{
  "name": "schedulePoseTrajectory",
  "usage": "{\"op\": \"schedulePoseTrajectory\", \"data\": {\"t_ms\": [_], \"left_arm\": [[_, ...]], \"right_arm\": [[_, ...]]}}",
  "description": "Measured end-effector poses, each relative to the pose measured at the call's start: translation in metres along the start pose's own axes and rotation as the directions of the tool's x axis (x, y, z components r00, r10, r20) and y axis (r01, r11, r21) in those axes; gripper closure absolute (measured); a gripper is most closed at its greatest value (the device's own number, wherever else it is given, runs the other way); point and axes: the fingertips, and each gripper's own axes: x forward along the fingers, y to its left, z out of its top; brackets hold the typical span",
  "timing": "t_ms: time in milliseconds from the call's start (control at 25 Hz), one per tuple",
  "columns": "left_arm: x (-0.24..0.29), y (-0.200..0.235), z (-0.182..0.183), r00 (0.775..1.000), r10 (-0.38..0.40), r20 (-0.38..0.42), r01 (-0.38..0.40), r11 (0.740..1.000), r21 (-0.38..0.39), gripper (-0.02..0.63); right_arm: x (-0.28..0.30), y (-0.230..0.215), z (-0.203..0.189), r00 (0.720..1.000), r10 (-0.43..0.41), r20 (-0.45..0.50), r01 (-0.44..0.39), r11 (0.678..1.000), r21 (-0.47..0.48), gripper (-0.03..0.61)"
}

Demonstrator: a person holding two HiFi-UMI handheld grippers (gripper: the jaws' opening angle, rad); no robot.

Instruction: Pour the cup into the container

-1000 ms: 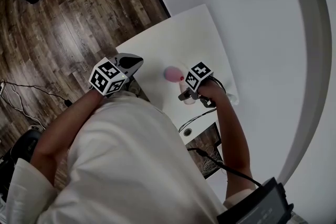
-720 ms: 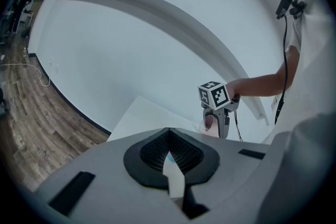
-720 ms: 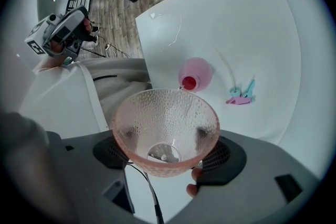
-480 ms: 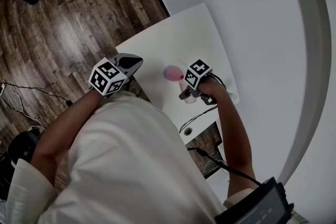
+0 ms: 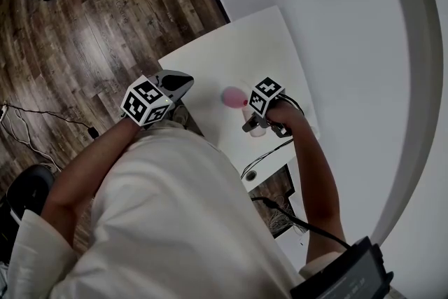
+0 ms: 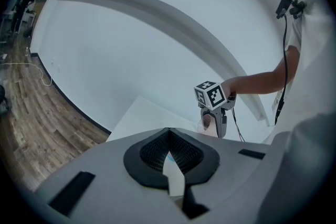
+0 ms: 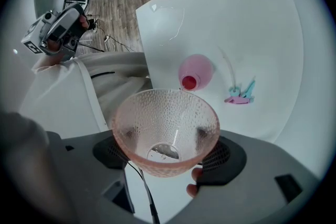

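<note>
The right gripper is pinching the tilted cup between its fingers beside the container. Tipping slowly, lip over its opening, is looking wise. The left gripper is idling, fingers pressed together.

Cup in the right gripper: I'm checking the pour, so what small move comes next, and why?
Probably ease the right gripper forward and tip the cup over the pink container: the jaws grip the cup, its rim just short of the container's mouth.
</note>
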Motion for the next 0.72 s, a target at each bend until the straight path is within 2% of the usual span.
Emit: {"op": "schedulePoseTrajectory", "data": {"t_ms": [320,720], "left_arm": [[-0.005,-0.008,-0.016,1.0,0.005,0.004,-0.005,1.0,0.006,0.604],[-0.007,-0.006,-0.017,1.0,0.007,0.005,-0.007,1.0,0.001,0.604]], "right_arm": [[0.013,0.002,-0.002,1.0,-0.005,-0.006,0.005,1.0,-0.005,0.199],[0.01,-0.005,0.001,0.999,-0.028,-0.041,0.027,1.0,-0.015,0.199]]}}
